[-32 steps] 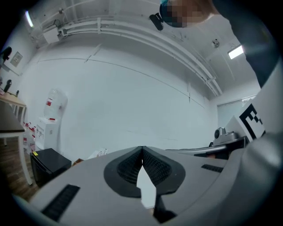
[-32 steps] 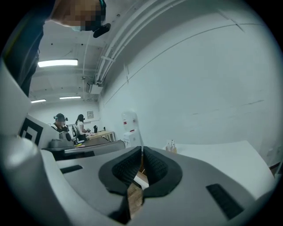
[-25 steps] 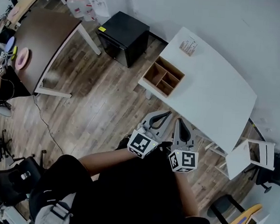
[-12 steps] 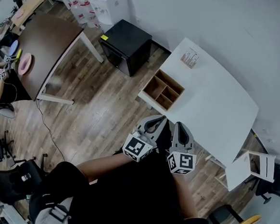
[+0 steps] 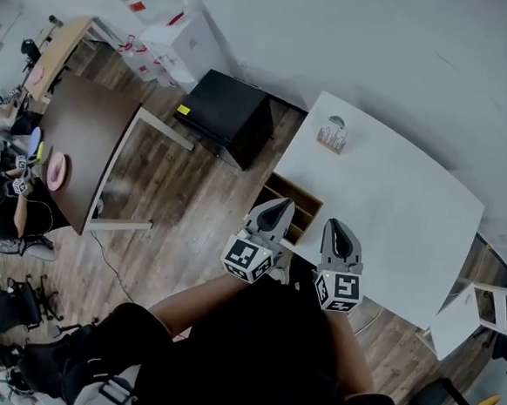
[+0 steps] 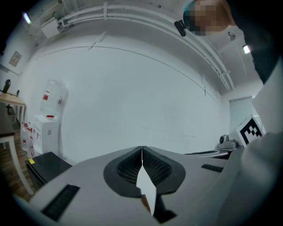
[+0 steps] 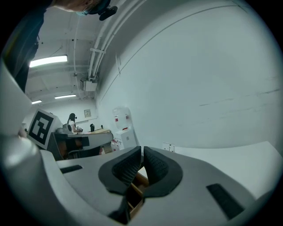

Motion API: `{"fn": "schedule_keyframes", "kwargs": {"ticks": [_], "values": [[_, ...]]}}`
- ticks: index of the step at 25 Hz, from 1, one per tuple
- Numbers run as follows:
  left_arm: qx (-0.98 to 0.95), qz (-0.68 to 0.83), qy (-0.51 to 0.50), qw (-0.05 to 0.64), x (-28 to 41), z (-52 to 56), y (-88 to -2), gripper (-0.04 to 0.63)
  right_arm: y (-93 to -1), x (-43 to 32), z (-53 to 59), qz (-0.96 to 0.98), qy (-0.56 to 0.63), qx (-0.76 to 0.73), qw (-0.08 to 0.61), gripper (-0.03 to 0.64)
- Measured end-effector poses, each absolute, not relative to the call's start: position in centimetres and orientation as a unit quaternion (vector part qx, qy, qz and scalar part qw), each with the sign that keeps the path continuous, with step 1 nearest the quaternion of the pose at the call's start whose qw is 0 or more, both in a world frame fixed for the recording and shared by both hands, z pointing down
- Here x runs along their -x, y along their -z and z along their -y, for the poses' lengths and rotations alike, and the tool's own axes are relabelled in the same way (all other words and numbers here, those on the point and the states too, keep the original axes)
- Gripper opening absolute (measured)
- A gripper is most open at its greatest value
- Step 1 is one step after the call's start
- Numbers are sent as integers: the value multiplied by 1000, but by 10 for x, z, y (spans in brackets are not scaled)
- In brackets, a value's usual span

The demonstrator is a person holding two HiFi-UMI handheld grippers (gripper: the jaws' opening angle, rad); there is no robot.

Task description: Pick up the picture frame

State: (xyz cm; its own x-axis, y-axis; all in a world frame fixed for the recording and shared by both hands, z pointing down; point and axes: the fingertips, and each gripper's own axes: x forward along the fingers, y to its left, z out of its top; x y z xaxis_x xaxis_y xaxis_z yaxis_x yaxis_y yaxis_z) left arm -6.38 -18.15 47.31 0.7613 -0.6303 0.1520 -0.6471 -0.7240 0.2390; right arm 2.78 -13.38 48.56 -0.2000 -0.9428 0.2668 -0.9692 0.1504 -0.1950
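Observation:
A white table [image 5: 393,208] stands ahead of me, and a wooden compartment box [image 5: 304,202] sits at its near left edge. At the table's far left corner stands a small upright object [image 5: 332,136], too small to identify as the picture frame; it also appears as a small white item [image 7: 168,147] in the right gripper view. My left gripper [image 5: 280,205] hovers over the box's near edge, shut and empty, its pads meeting [image 6: 142,152]. Beside it over the table's near edge, my right gripper [image 5: 336,226] is also shut with nothing held [image 7: 142,153]. Wooden compartments [image 7: 136,187] show below its jaws.
A black cabinet [image 5: 230,117] stands on the wood floor left of the white table. Further left are a brown table [image 5: 79,144] and a seated person [image 5: 8,209]. White drawers [image 5: 175,38] line the far wall. A white chair [image 5: 481,307] sits at the right.
Both grippers have moved forward together to the white table's near edge. The wooden box, earlier well ahead of them, now lies partly under the left gripper.

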Motion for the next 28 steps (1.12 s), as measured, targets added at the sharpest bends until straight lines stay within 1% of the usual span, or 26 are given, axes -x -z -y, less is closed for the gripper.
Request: {"fn": "schedule_keyframes", "kwargs": {"ticks": [8,14,19,20,21,22,25,28], "values": [[-930,348,-71,98,23,280,-498,17,-519,-65,219,745,-202,-634,49,37],[-928,339,-82,128,-6,329,-536,17,-554,-84,277,727,-227,-646,58,38],[-926,336,-86,150,-20,359,-561,21,-589,-93,312,711,-244,-654,82,38],[-927,330,-91,155,-25,364,-568,59,-597,-96,318,708,-249,-655,86,40],[-927,324,-96,160,-30,368,-574,112,-604,-99,324,706,-252,-656,90,41],[-928,319,-102,165,-34,371,-581,127,-611,-102,330,705,-255,-656,95,48],[-926,313,-124,171,-42,381,-603,133,-634,-111,344,699,-265,-655,107,95],[-919,313,-149,189,-46,391,-627,138,-653,-119,355,692,-276,-656,119,98]]}}
